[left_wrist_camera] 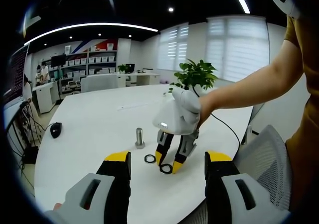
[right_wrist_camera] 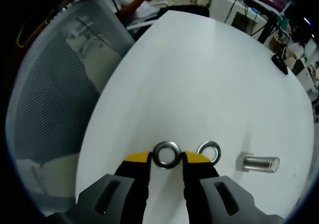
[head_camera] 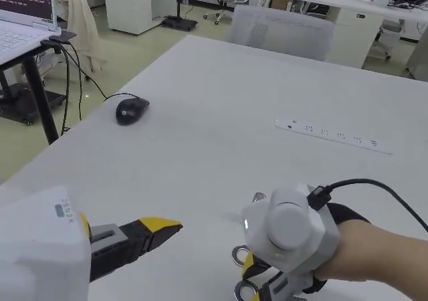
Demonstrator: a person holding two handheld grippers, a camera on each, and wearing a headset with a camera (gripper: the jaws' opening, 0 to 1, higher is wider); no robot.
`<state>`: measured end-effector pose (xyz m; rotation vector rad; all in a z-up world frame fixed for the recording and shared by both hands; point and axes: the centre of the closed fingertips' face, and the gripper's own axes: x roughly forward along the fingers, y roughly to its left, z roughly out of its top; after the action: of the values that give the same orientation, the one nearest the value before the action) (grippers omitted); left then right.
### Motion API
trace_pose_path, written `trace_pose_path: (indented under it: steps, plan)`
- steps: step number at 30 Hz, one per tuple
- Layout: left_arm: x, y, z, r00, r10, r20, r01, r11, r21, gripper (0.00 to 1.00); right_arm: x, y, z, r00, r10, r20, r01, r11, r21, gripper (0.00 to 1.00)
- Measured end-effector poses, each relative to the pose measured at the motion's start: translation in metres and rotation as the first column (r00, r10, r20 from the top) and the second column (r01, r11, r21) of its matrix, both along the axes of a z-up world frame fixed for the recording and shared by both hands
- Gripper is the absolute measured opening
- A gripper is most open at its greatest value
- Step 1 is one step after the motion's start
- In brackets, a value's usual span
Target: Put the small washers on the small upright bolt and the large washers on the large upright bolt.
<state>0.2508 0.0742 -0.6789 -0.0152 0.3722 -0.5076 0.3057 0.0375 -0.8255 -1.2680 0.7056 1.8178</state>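
My right gripper (right_wrist_camera: 167,157) is shut on a steel washer (right_wrist_camera: 167,154), which lies flat between its yellow tips just over the white table (right_wrist_camera: 199,74). A second washer (right_wrist_camera: 208,151) lies on the table close beside it. Past that stands an upright steel bolt (right_wrist_camera: 259,163). The left gripper view shows the same group: right gripper (left_wrist_camera: 168,165) holding the washer (left_wrist_camera: 166,168), the loose washer (left_wrist_camera: 149,158), and the bolt (left_wrist_camera: 139,137) behind. My left gripper (left_wrist_camera: 168,158) stands open and empty a short way off. In the head view it (head_camera: 160,227) reaches in from the lower left.
A black mouse (head_camera: 132,109) lies at the table's far left, and a white power strip (head_camera: 334,135) at the far right. A grey mesh chair (right_wrist_camera: 55,84) stands at the table edge near the washers. A laptop (head_camera: 23,13) sits on a side desk to the left.
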Motion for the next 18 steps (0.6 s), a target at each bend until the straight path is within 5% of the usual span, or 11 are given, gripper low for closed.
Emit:
trace_pose_path:
  steps: [18]
  plan:
    - [0.001, -0.0016, 0.0015, 1.0, -0.003, 0.003, 0.003, 1.0, -0.002, 0.59, 0.0017, -0.0011, 0.0025, 0.998, -0.061, -0.008, 0.061, 0.998, 0.002, 0.22]
